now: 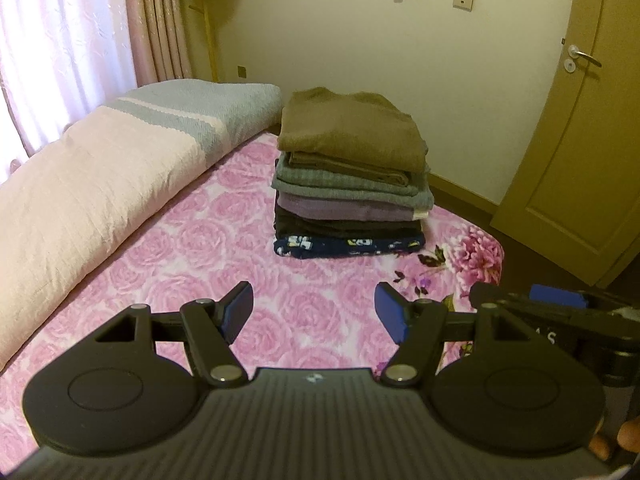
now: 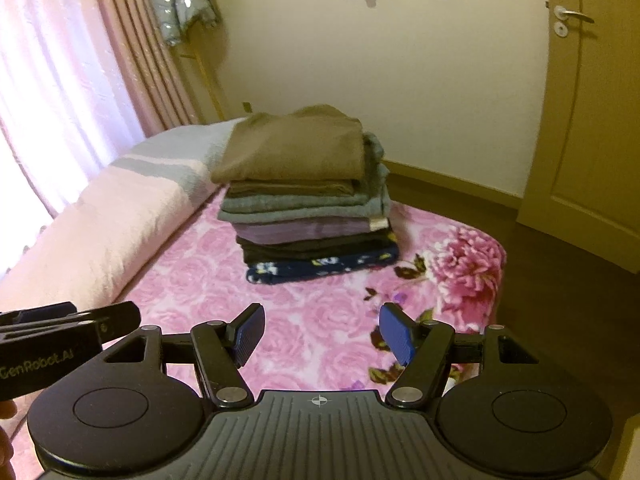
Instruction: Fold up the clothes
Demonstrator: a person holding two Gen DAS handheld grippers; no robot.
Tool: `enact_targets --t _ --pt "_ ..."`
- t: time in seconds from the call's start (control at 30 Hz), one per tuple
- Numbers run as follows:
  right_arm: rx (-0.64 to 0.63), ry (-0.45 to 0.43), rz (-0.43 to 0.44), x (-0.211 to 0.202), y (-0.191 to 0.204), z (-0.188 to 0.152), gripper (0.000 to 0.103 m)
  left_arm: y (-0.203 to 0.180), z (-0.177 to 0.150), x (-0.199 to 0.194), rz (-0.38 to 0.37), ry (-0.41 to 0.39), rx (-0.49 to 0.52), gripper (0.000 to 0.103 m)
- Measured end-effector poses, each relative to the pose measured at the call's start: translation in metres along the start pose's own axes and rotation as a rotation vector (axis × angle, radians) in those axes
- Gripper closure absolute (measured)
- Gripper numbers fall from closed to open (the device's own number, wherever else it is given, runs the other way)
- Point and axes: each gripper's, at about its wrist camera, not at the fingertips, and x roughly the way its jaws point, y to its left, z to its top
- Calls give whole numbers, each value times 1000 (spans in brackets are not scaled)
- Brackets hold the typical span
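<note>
Rolled quilt (image 1: 120,160) — laid along the bed's window side, likely to keep the pink floral bedspread (image 1: 192,240) free. Folded clothes stack (image 1: 348,176) — squared near the far corner, olive piece on top. Left gripper (image 1: 314,312), right gripper (image 2: 322,334) — fingers spread wide, holding nothing, hovering short of the stack.

"GenRobot.AI" printed white on left gripper (image 2: 60,344) body, seen from right wrist; "S", possibly more, on right gripper (image 1: 560,320).

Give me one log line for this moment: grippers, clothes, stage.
left gripper: open, empty | right gripper: open, empty | folded stack: on pink floral bed cover | loose garment: none seen
</note>
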Motion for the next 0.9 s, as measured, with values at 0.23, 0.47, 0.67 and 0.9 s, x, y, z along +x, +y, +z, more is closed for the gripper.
enact_targets --t 0.23,0.47,0.67,0.9 --pt "6 65 -37 18 -4 -1 36 3 -3 23 1 47 -8 39" --pt "2 102 -47 35 -4 4 36 5 -3 44 3 84 -11 39" --pt "12 127 -48 47 -7 7 36 5 1 58 -5 99 -16 39" --pt "25 139 -54 58 -12 15 36 2 8 74 -29 104 -14 39"
